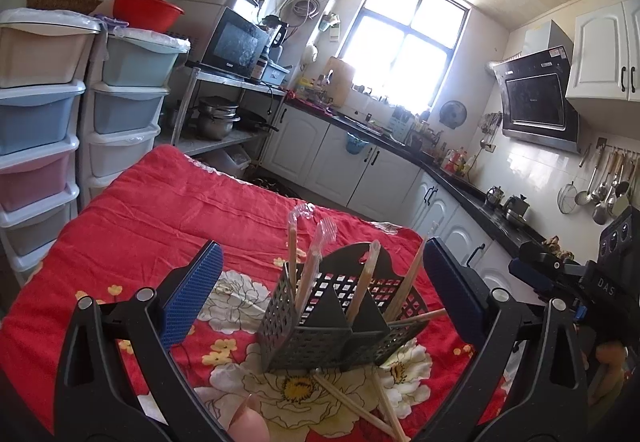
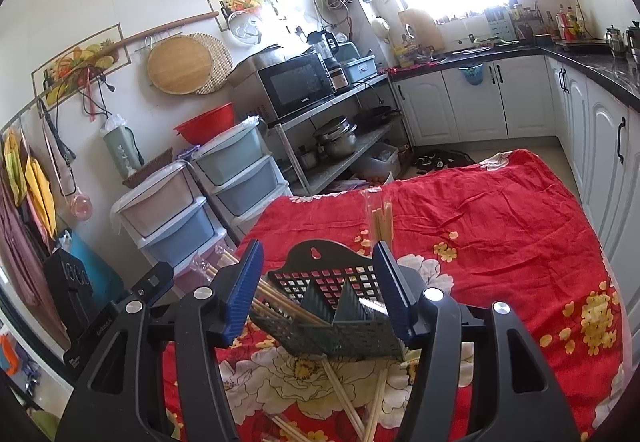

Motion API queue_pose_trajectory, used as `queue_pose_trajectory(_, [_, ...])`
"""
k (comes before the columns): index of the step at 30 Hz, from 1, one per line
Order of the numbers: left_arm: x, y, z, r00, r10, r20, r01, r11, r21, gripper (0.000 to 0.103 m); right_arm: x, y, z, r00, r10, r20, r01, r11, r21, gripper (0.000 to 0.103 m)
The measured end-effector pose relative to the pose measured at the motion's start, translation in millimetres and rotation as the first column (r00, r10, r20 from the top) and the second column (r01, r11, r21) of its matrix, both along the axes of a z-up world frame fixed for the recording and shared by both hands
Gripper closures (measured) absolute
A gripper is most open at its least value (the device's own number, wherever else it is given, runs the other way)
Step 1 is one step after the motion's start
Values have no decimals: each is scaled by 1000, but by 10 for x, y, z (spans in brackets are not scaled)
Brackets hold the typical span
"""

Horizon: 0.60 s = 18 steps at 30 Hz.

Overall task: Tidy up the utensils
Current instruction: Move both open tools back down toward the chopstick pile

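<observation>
A dark perforated utensil holder (image 1: 320,338) stands on the red flowered cloth (image 1: 160,226), with several wrapped chopsticks (image 1: 314,266) upright or leaning in its compartments. More loose chopsticks (image 1: 356,402) lie on the cloth in front of it. My left gripper (image 1: 324,286) is open wide, its blue pads either side of the holder and clear of it. In the right wrist view the holder (image 2: 336,326) sits between and just beyond the fingers of my right gripper (image 2: 320,294), which is open with no pad pressing on it. Chopsticks (image 2: 284,308) lean out of its left compartment.
Stacked plastic drawers (image 1: 44,122) stand left of the table. A metal rack with a microwave (image 1: 236,42) and pots is behind. White cabinets under a black counter (image 1: 460,182) run along the right. Loose chopsticks (image 2: 352,398) lie near the front edge. A thumb (image 1: 248,426) shows at the bottom.
</observation>
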<state>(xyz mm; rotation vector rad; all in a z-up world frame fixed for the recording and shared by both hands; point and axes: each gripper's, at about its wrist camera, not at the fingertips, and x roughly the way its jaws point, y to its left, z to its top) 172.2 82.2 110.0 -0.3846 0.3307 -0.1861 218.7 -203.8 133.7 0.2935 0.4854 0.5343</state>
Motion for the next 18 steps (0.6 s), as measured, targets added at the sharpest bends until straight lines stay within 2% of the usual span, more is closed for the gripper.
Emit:
queue_pose_trajectory(9, [-64, 58, -81, 1000, 1, -20, -1, 1000, -13, 11, -78, 12, -82, 1000, 12, -12, -12, 1000, -24, 46])
queue_pose_trajectory(18, [-127, 60, -200, 999, 3, -53, -2, 1000, 11, 11, -169, -10, -193, 1000, 12, -22, -13, 998, -64, 45])
